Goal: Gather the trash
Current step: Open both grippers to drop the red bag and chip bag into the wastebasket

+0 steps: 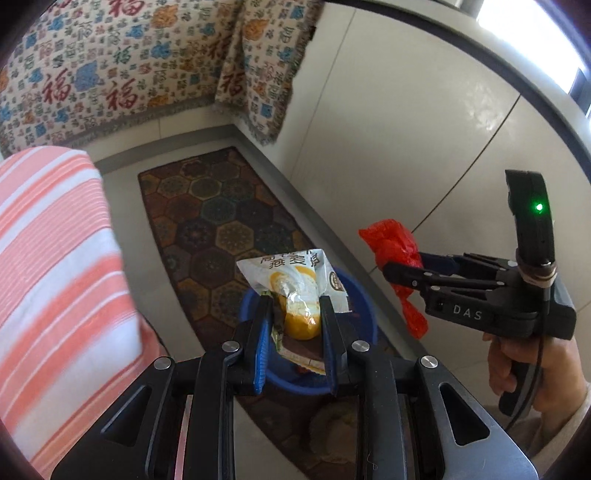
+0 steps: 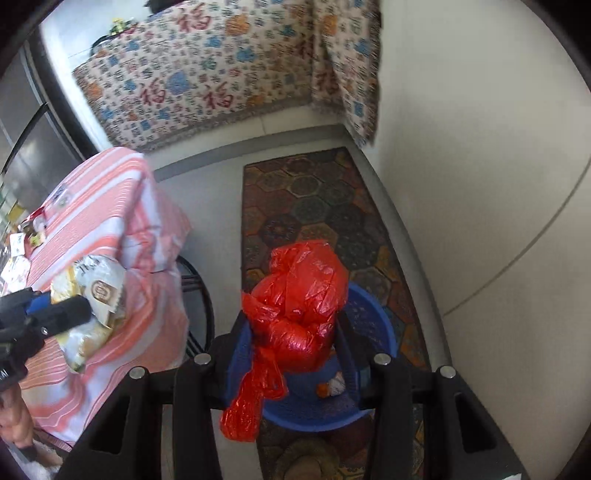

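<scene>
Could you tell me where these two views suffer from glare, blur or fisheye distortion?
Left wrist view: window blown out at top right, floor lines bowed by the fisheye, snack packet sharp, striped cloth soft. Right wrist view: patterned blanket smeared, floor hazy and washed out at right, red plastic bag glossy with highlights.

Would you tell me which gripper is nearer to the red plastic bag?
Right. The right gripper is shut on the red plastic bag above the blue basin; the left gripper holds a snack wrapper off to its side.
</scene>
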Motion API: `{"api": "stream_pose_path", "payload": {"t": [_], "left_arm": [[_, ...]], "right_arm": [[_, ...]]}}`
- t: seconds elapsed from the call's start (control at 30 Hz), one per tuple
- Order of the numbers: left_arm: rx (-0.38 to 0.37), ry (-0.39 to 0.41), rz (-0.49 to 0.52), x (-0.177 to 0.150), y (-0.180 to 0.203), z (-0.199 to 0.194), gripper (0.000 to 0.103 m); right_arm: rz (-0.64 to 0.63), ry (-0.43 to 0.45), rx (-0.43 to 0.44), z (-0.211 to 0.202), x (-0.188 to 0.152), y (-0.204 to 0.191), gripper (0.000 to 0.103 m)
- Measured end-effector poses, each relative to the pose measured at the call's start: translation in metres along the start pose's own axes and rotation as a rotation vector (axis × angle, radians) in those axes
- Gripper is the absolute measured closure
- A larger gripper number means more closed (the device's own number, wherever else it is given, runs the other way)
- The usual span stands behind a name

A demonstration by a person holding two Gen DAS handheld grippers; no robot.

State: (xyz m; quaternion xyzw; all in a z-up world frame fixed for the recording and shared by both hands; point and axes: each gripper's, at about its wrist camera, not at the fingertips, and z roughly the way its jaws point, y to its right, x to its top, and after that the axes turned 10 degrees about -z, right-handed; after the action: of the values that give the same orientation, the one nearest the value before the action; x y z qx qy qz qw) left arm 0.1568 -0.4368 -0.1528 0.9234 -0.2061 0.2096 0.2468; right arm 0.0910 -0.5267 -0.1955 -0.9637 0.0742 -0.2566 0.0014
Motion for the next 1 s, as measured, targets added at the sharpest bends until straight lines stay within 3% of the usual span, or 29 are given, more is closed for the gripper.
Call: {"api": "stream_pose_path", "payload": {"t": [0.2,0.43,0.5,0.53,0.57,0.6,0.73,0.8,1.0], "left_arm": [[-0.010,-0.053,0.032,0.001,0.018,0.049,0.079],[-0.005,-0.078,0.067,0.004,0.031,0.080,0.078],[0.005,-0.083,0.075,0.005,0.034,0.087,0.064],[0.006,-0.077,0.078,0.006,0.034,0.089,0.058],[0.007,-0.071,0.082,0.006,0.035,0.090,0.046],[0.011,-0.059,0.085,0.007,0.035,0.092,0.037],[0.031,-0.017,0.082,0.006,0.032,0.080,0.031],[0.051,0.019,0.074,0.006,0.029,0.070,0.020],[0.049,0.195,0.065,-0.017,0.020,-0.008,0.011]], "right_arm": [[0.025,-0.034,-0.015,0.017,-0.006,0.032,0.059],[0.117,-0.061,0.029,0.037,-0.015,0.070,0.057],[0.137,-0.054,0.042,0.041,-0.015,0.074,0.054],[0.141,-0.056,0.038,0.044,-0.015,0.075,0.046],[0.143,-0.062,0.031,0.046,-0.014,0.074,0.039],[0.148,-0.060,0.025,0.045,-0.013,0.073,0.038],[0.166,-0.046,0.043,0.042,-0.013,0.077,0.038],[0.155,-0.032,0.032,0.038,-0.012,0.075,0.038],[0.091,0.125,-0.030,-0.003,0.001,0.046,0.033]]}}
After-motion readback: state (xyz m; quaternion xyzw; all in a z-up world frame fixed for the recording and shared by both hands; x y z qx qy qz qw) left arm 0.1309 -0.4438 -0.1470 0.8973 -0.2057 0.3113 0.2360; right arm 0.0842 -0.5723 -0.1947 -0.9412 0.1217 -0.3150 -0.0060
